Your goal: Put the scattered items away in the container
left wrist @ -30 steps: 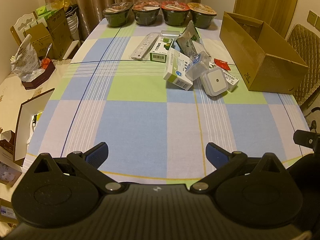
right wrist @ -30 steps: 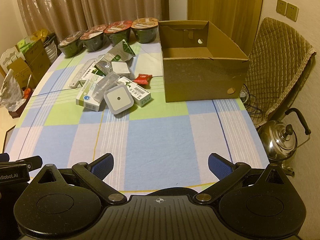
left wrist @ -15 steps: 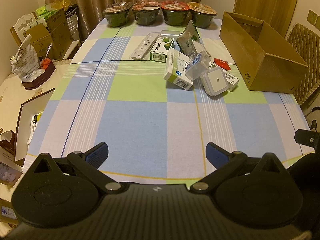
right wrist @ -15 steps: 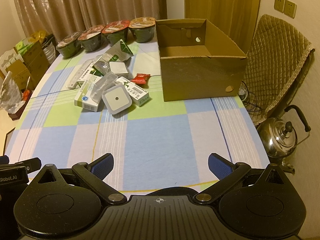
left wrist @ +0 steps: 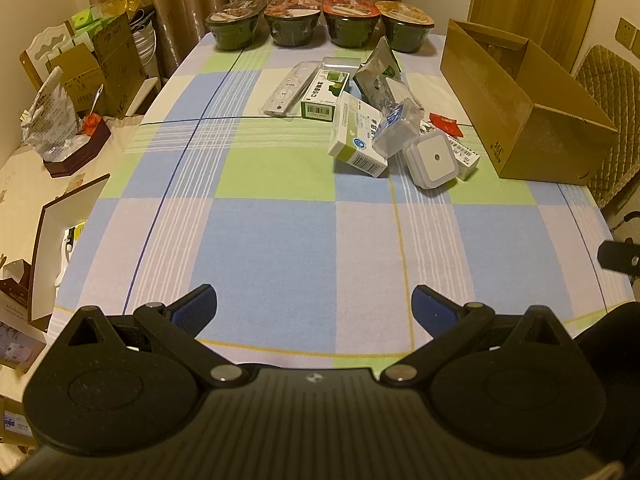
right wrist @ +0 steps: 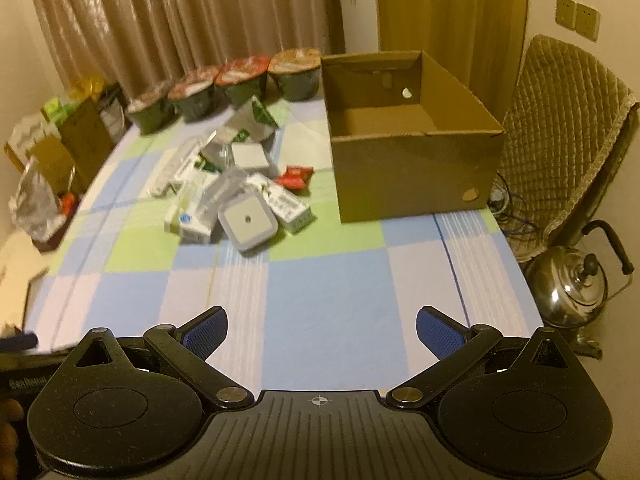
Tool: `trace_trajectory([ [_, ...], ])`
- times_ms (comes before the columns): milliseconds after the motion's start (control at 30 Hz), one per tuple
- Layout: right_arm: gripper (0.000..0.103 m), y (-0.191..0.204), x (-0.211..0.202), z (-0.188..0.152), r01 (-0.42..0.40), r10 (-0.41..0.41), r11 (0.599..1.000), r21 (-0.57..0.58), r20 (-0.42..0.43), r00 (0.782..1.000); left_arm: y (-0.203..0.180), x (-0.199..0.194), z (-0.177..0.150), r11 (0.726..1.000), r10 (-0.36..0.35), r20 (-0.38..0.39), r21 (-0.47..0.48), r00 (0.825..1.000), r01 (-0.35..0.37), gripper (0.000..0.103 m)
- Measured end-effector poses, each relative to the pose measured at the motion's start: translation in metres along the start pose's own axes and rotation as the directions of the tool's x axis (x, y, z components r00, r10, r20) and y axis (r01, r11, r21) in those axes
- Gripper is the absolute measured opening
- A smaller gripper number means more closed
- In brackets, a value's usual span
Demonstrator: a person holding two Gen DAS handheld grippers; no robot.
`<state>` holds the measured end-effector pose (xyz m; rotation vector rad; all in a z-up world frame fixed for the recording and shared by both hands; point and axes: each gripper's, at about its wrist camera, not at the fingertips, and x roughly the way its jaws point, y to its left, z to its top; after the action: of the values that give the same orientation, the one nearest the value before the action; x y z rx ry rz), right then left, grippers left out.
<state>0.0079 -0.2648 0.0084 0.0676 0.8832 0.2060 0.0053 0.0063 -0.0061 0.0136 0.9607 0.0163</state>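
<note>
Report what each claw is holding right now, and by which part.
Nothing is held. The left claw and right claw both stand open above the tablecloth, short of the scattered items.

A table (left wrist: 280, 248) under a blue, green and lilac checked cloth fills the middle of both views. Four sealed bowls (left wrist: 320, 20) line its far edge at the top, a heap of small boxes and packets (left wrist: 380, 120) sits centre-right, and an open cardboard box (left wrist: 520, 120) stands at the right.
</note>
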Motion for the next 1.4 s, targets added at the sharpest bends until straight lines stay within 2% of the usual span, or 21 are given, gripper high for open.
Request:
trace_trajectory([
  [267, 0.103, -0.006, 0.007, 0.009, -0.019, 0.02, 0.999, 0.05, -0.017, 1.0, 0.002, 0.002, 0.003, 1.0, -0.012, -0.011, -0.003, 1.0, 0.012, 0.102],
  [533, 0.103, -0.001, 0.015, 0.014, -0.001, 0.001, 1.0, 0.006, -0.052, 0.999, 0.001, 0.007, 0.009, 1.0, -0.021, -0.02, 0.0, 1.0, 0.021, 0.102],
  [633, 0.103, 0.001, 0.018, 0.017, 0.004, -0.004, 1.0, -0.014, -0.041, 0.999, 0.0, 0.011, 0.012, 1.0, -0.026, -0.023, 0.007, 0.999, 0.026, 0.102],
  [800, 0.103, -0.004, 0.02, 0.022, 0.009, -0.01, 0.999, 0.051, 0.022, 1.0, -0.001, 0.018, 0.019, 0.999, -0.021, -0.025, 0.026, 0.999, 0.022, 0.102],
  [933, 0.103, 0.0, 0.031, 0.03, -0.014, 0.015, 0.999, 0.031, -0.014, 1.0, -0.002, 0.025, 0.026, 0.999, -0.015, -0.025, 0.046, 1.0, 0.016, 0.102],
  [1133, 0.103, 0.011, 0.052, 0.035, -0.005, 0.003, 0.999, -0.032, -0.071, 0.997, -0.001, 0.038, 0.039, 0.998, -0.015, -0.026, 0.064, 1.0, 0.017, 0.102],
  [1400, 0.103, 0.018, 0.072, 0.037, -0.016, 0.011, 0.999, -0.049, -0.104, 0.995, -0.002, 0.056, 0.056, 0.996, -0.017, -0.023, 0.087, 1.0, 0.019, 0.102],
])
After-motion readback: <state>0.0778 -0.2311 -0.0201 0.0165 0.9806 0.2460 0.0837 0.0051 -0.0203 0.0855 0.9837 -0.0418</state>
